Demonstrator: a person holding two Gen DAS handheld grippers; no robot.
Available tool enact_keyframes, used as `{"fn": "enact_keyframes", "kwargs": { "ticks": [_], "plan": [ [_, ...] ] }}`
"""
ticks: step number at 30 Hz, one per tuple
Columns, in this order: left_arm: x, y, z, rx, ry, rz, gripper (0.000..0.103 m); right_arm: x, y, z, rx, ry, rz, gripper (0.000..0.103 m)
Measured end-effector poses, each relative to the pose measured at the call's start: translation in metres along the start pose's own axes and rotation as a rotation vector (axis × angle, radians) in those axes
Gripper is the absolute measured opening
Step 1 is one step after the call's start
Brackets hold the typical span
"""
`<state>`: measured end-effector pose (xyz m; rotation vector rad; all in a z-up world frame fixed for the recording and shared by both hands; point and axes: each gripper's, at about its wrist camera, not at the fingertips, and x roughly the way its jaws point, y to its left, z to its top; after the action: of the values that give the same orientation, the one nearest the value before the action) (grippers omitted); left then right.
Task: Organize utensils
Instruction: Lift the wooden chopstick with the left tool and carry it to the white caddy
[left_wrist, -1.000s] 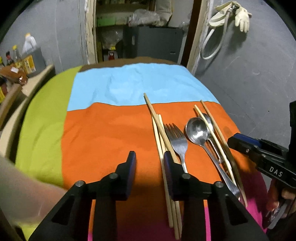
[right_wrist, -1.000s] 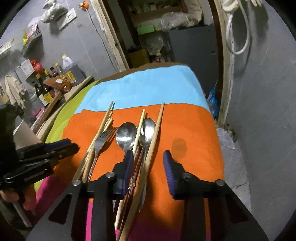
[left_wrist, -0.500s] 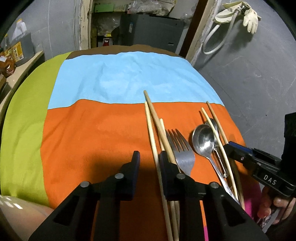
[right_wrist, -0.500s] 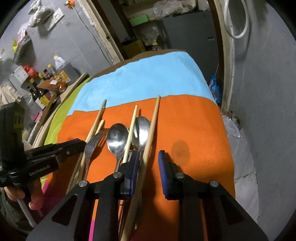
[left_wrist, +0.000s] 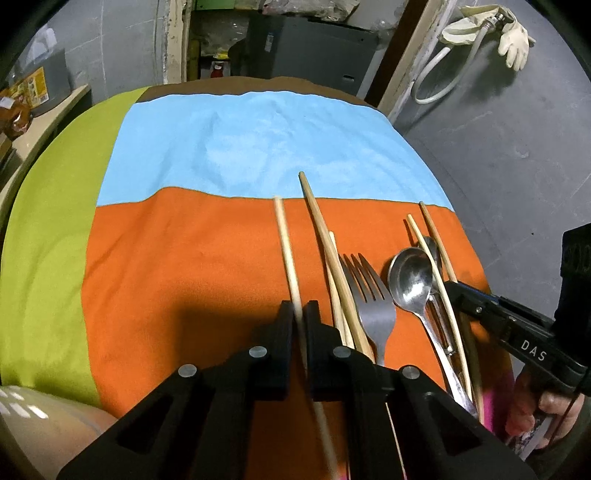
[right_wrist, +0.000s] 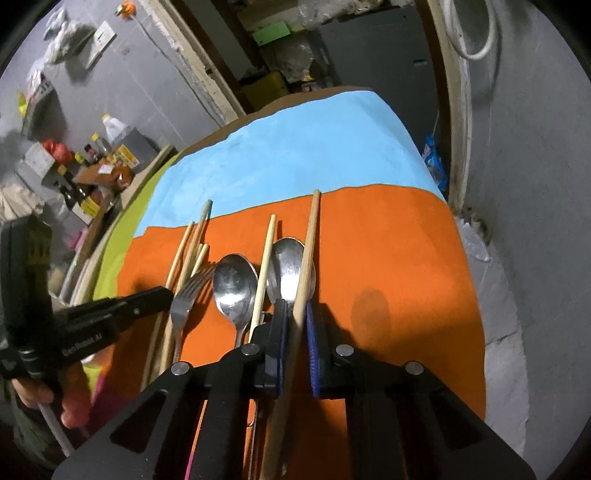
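light's dim and warm, falling from above and behind me, so my fingers (left_wrist: 284, 325) throw a dark shadow onto the orange cloth (left_wrist: 184, 266) just left of them. the spoon bowls (right_wrist: 234, 280) catch soft white glare. fisheye bends both views hard, corners go black, the wall (right_wrist: 535, 184) curves. the near end of the chopstick (left_wrist: 325, 435) smears into blur. the back room (left_wrist: 295, 37) stays murky, grainy.

A table under a colour-block cloth (left_wrist: 192, 266): blue at the far end, orange nearer, green down one side. On the orange lie a fork (left_wrist: 369, 291), two spoons (right_wrist: 234, 288) (one partly under a stick), and several wooden chopsticks (left_wrist: 334, 258) lying lengthwise, roughly side by side.
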<state>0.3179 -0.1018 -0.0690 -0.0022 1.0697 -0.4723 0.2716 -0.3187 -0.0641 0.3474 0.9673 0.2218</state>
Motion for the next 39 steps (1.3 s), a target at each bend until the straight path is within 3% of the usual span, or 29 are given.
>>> {"fn": "enact_keyframes", "kwargs": {
  "ticks": [10,14,21,27,39],
  "plan": [
    [-0.032,-0.012,-0.027,0.013,-0.115,0.019,0.002,-0.027,0.003,-0.015,0.03,-0.083,0.064,0.005],
    [-0.06,-0.021,-0.04,0.049,-0.242,0.028,0.002,-0.046,0.014,-0.022,-0.005,-0.166,0.088,0.005],
    [-0.114,-0.028,-0.045,0.137,-0.453,0.071,0.002,-0.082,0.063,-0.028,-0.176,-0.366,0.072,0.005],
    [-0.161,-0.009,-0.051,0.14,-0.597,0.121,0.002,-0.089,0.118,-0.02,-0.287,-0.459,0.117,0.005],
    [-0.245,0.087,-0.06,-0.058,-0.782,0.249,0.002,-0.109,0.226,0.018,-0.407,-0.599,0.309,0.005]
  ]
}}
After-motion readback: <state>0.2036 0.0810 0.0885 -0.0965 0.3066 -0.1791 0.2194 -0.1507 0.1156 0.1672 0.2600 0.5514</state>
